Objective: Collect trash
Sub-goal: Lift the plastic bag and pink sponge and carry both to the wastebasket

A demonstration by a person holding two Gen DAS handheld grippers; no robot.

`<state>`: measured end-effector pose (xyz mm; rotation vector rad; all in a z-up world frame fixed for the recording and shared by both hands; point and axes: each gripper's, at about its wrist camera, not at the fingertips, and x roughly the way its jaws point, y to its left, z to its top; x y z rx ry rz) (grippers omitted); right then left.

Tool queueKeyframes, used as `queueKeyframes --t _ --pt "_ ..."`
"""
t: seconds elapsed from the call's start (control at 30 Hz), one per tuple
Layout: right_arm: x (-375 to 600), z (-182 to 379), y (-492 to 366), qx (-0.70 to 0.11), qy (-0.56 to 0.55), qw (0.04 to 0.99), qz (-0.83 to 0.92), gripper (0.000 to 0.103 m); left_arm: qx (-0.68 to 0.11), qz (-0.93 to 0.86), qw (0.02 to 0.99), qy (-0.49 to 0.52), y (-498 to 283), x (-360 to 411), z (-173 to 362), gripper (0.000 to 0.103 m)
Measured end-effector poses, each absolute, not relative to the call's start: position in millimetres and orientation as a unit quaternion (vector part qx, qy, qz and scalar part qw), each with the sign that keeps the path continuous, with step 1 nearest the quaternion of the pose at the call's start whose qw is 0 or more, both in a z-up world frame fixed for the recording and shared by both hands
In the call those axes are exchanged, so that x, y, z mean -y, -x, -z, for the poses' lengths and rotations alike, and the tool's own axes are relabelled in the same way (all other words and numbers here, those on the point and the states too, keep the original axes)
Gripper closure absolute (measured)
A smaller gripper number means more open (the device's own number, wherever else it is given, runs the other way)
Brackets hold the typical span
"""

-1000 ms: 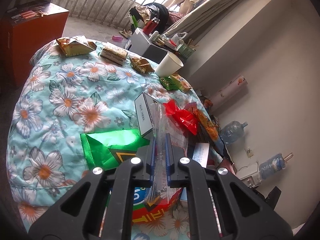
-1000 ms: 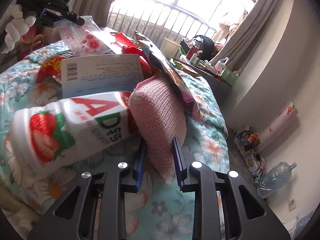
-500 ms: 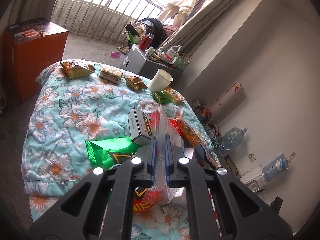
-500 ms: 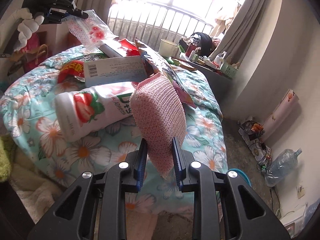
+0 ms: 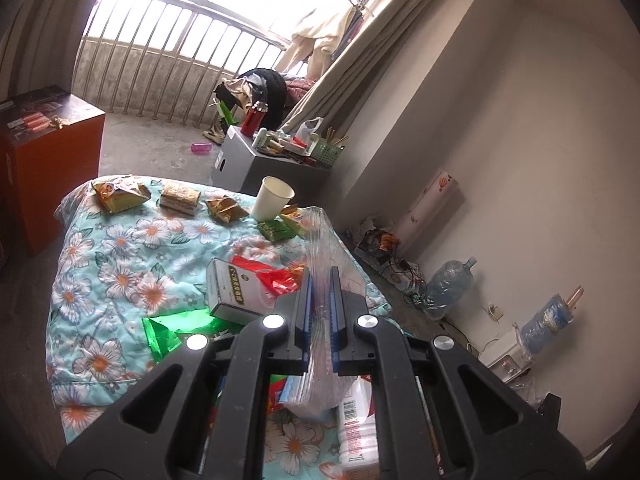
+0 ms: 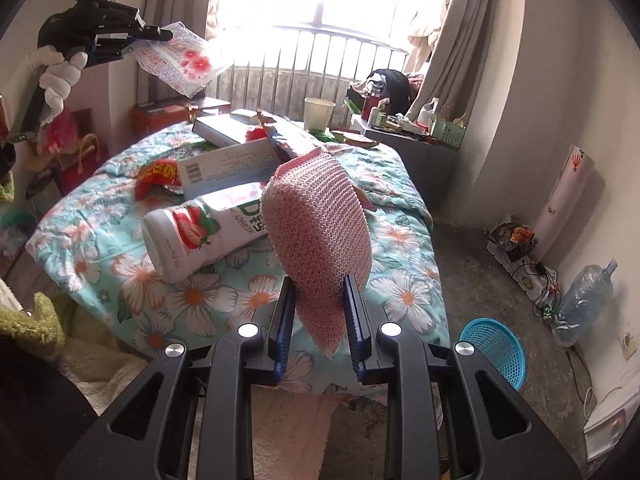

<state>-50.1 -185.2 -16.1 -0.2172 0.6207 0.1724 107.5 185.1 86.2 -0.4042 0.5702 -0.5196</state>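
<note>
Carry step: the left gripper (image 5: 318,300) had its jaws pinched shut on a clear plastic bag (image 5: 320,248); the right gripper (image 6: 320,312) clamped a pink foam net sleeve (image 6: 320,232) between its jaws. Next (probably): release over the blue basket (image 6: 494,346), lower right of the right jaws.

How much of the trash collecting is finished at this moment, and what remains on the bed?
Nothing looks binned yet: the blue basket on the floor appears empty. In hand: the left gripper pinches a clear plastic bag, and the right gripper holds a pink foam net. Left on the bed: the strawberry bottle, paper cup, green wrapper, small box and several snack packets.
</note>
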Motion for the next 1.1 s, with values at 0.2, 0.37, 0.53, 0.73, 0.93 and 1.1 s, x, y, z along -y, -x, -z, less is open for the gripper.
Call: queueKeyframes --t 0.2,0.37,0.53,0.73,0.93,1.1 --pt "204 1 65 -0.272 0.062 0.957 -0.081 0.079 -0.265 0.294 0.9 0.18 -104 -149 -102 0.098" --pt "219 -7 70 -0.246 0.032 0.967 -0.065 0.079 -0.26 0.332 0.89 0.172 -104 -113 -111 0.098" --pt "235 -8 72 -0.237 0.013 0.971 -0.043 0.079 -0.263 0.366 0.88 0.153 -105 -70 -114 0.098" --pt "257 -4 72 -0.233 -0.015 0.972 -0.015 0.079 -0.282 0.39 0.871 0.102 -112 -9 -111 0.098" --pt "289 5 71 -0.239 -0.058 0.969 0.026 0.079 -0.311 0.422 0.85 0.057 -129 65 -106 0.098" --pt "319 15 69 -0.249 -0.092 0.962 0.068 0.079 -0.334 0.444 0.831 0.01 -145 129 -96 0.098"
